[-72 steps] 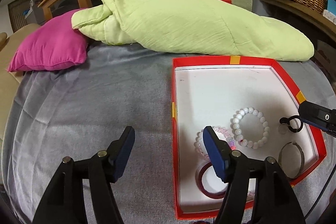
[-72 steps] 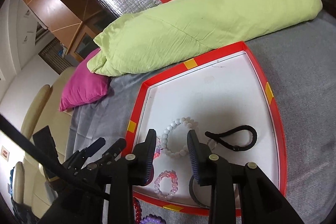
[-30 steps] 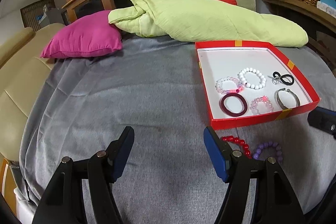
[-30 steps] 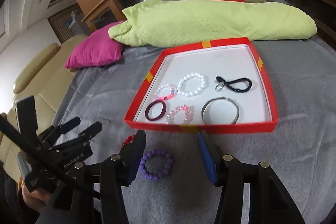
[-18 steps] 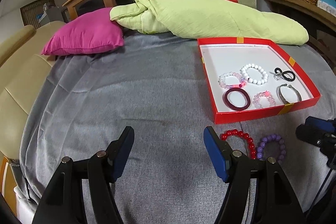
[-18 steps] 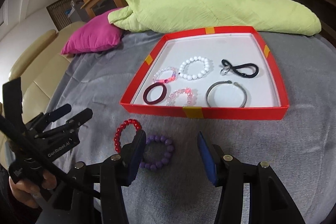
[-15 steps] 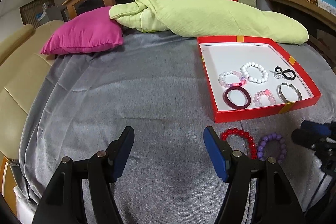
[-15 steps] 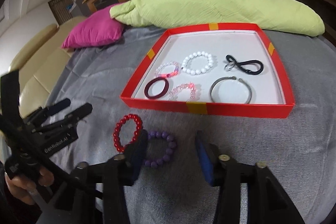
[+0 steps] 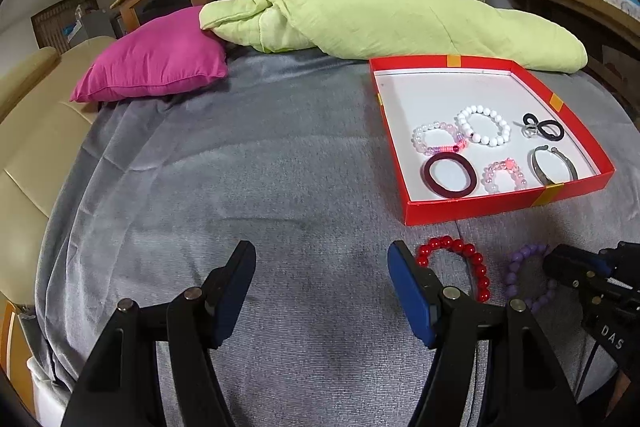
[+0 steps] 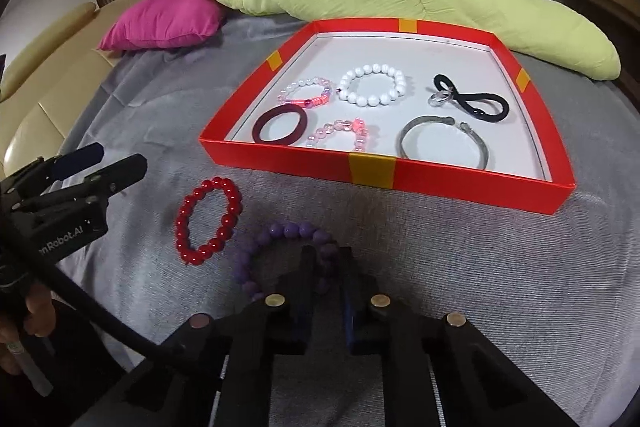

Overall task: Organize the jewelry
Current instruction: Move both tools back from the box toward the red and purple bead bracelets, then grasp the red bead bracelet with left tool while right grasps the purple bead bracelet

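Six pieces lie in red tray (image 10: 372, 175); red bead bracelet (image 10: 208, 223) loose at its 7 o'clock; right gripper (image 10: 326, 267) just closed, pinching purple bead bracelet (image 10: 288, 231); left gripper (image 9: 320, 267) wide, empty.

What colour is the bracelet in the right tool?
Purple bracelet, clearest in the right wrist view.

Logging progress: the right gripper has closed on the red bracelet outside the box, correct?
Not quite. The right gripper has just been closing on the purple bracelet, not the red bracelet beside it. Both lie outside the box; the right wrist view shows this.
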`<state>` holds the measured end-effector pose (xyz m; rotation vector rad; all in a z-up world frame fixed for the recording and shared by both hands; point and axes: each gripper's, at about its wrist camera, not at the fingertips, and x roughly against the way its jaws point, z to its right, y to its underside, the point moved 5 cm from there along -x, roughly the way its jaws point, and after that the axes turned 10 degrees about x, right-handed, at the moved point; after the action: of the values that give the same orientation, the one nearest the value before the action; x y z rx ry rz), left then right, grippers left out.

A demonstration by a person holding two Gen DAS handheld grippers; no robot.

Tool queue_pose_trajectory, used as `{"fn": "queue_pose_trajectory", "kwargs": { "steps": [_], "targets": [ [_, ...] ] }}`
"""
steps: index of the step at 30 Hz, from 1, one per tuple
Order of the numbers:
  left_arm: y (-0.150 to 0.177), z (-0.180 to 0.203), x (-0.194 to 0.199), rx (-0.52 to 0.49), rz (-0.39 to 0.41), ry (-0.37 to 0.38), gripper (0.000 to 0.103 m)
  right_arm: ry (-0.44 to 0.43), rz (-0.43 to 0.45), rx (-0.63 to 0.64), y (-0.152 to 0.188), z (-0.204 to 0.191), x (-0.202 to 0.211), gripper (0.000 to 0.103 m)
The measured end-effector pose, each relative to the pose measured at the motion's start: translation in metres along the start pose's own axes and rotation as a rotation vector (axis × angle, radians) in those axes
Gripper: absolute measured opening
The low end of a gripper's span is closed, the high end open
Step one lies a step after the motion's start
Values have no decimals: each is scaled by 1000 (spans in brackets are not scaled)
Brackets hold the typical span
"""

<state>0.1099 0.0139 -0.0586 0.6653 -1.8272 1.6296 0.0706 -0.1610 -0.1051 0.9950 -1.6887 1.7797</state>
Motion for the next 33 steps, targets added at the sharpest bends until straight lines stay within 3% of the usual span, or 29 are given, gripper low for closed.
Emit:
{"fn": "queue_pose_trajectory", "kwargs": {
  "steps": [11, 18, 26, 33],
  "targets": [
    [3, 7, -4, -16, -13, 2, 69, 32, 13, -61, 3, 30, 10, 12],
    [7, 17, -6, -27, -47, 67, 69, 38, 14, -125, 8, 53, 14, 12],
    [12, 25, -9, -6, -95, 142, 69, -14, -6, -225, 14, 75, 17, 13],
    [15, 31, -9, 6, -112, 181, 69, -30, 7, -260, 20, 88, 23, 21]
  ]
}}
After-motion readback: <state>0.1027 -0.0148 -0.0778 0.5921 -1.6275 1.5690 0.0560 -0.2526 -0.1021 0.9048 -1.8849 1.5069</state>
